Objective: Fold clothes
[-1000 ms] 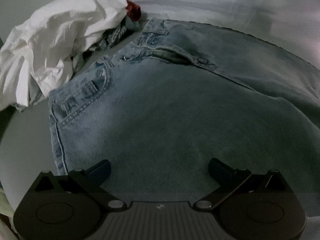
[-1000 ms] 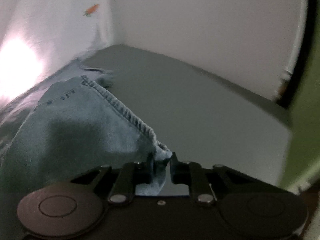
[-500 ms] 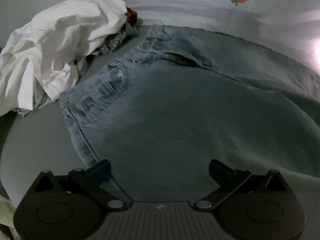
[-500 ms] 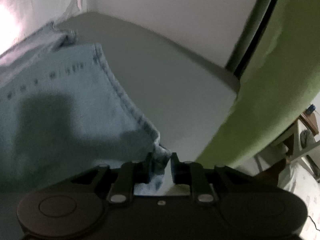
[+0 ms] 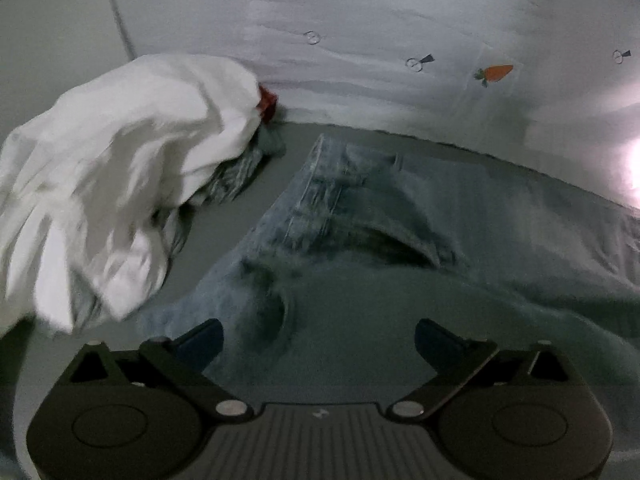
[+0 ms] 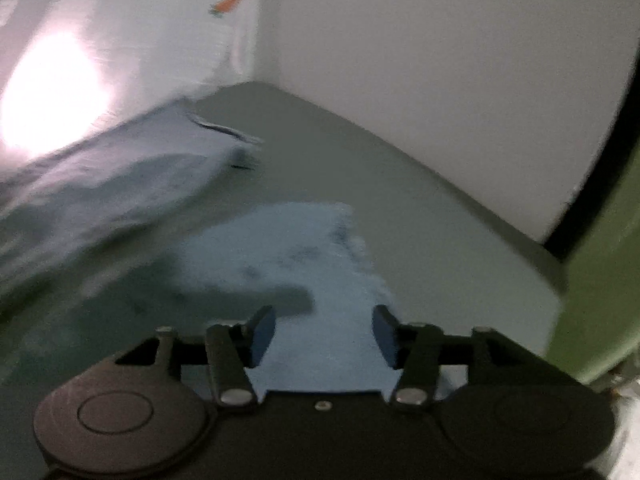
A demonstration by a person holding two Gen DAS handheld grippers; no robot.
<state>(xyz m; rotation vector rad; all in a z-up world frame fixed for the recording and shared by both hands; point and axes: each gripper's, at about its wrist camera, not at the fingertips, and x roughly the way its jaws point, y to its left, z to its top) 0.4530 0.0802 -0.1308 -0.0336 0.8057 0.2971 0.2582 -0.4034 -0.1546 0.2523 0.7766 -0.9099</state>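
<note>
Left wrist view is showing the jeans (image 5: pixel 400 240) lying spread on the grey bed (image 5: pixel 280 168), waistband near a heap of white clothes (image 5: pixel 120 168); the left hand-held gripper (image 5: pixel 318 336) is hovering above them, jaws wide and closing slightly, gripping nothing. Only the right wrist view, blurred, is showing a jeans leg end (image 6: pixel 296 248) lying beneath the right hand-held gripper (image 6: pixel 323 334), whose jaws are opening, clear of the cloth. Carrot prints are dotting the bedsheet (image 5: pixel 400 40) behind; no writing is legible.

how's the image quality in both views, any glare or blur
Left wrist view: dim, a glare patch at the right edge, white clothes smeared, jeans soft. Right wrist view: heavier motion blur, bright glare upper left, jeans hem fuzzy. Both bend straight lines, fisheye.
</note>
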